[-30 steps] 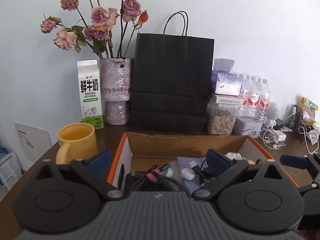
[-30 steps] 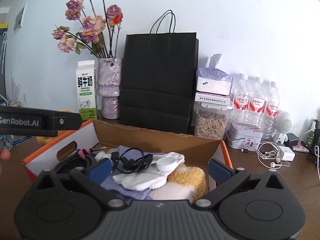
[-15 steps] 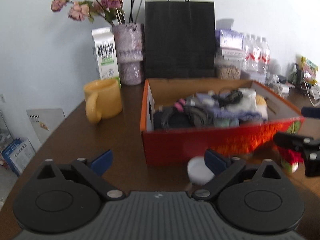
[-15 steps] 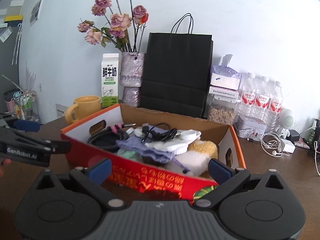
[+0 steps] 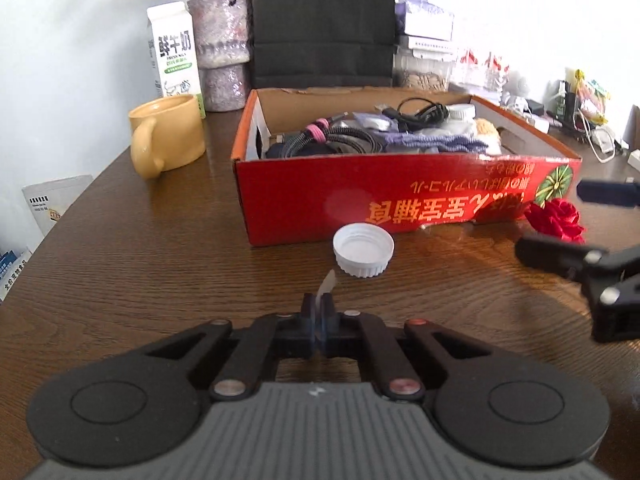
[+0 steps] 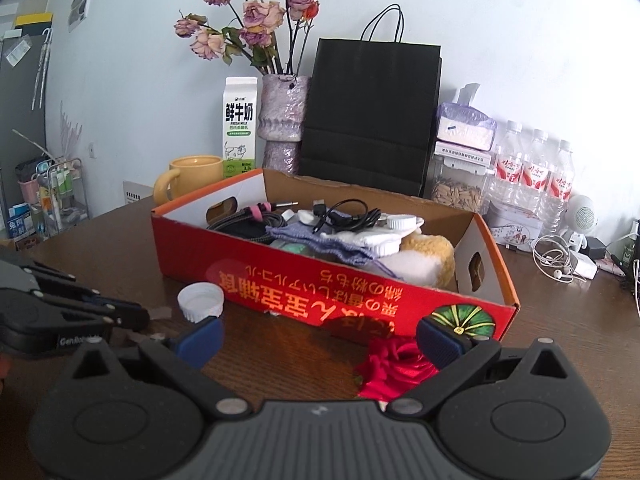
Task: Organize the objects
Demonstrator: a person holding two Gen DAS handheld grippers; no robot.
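The table (image 5: 120, 264) is glossy dark wood with plain grain. The box (image 5: 360, 196) is printed cardboard, the ribbed cap (image 5: 363, 247) white plastic, the mug (image 5: 168, 136) smooth yellow ceramic.

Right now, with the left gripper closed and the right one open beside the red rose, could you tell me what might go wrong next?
1. The left gripper is shut on only a thin translucent scrap; so slight a hold could slip.
2. The white cap lies just ahead of it, easily knocked along the table.
3. The right gripper stands open with the red rose beside one finger, close to the red box; closing may clip the cardboard.
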